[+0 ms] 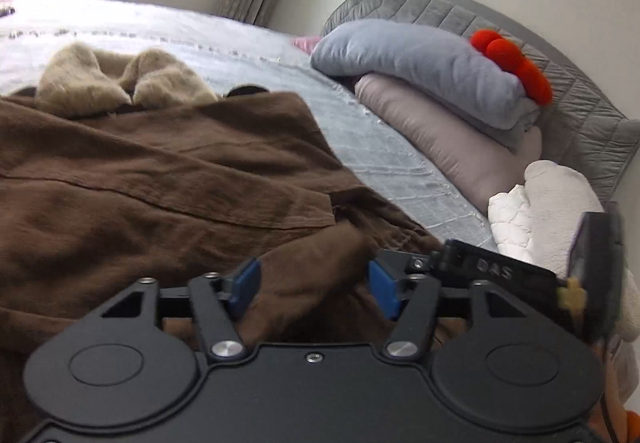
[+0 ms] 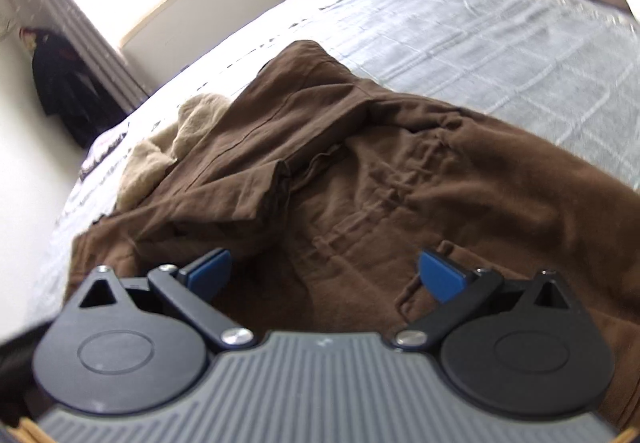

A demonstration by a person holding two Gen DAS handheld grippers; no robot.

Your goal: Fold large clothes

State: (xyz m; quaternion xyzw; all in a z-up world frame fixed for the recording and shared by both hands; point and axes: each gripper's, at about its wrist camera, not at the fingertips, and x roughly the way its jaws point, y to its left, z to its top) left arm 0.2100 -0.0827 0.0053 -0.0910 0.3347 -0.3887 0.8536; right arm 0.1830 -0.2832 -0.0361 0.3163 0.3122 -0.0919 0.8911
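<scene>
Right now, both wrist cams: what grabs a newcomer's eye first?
The big brown coat sprawled rumpled across the pale grey bedspread, its beige fur trim showing at the far end. Next, the bright red plush thing atop the stacked pillows against the grey headboard, at right in the left wrist view. Both the left gripper and right gripper hang open just over the coat, gripping nothing.

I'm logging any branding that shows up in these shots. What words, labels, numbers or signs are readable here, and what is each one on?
"DAS": pale letters, blurred and possibly part of a longer word, on the black housing of the other gripper at the right edge of the left wrist view.
Nothing else readable: no print shows on the brown coat, the pillows or the bed cover.
</scene>
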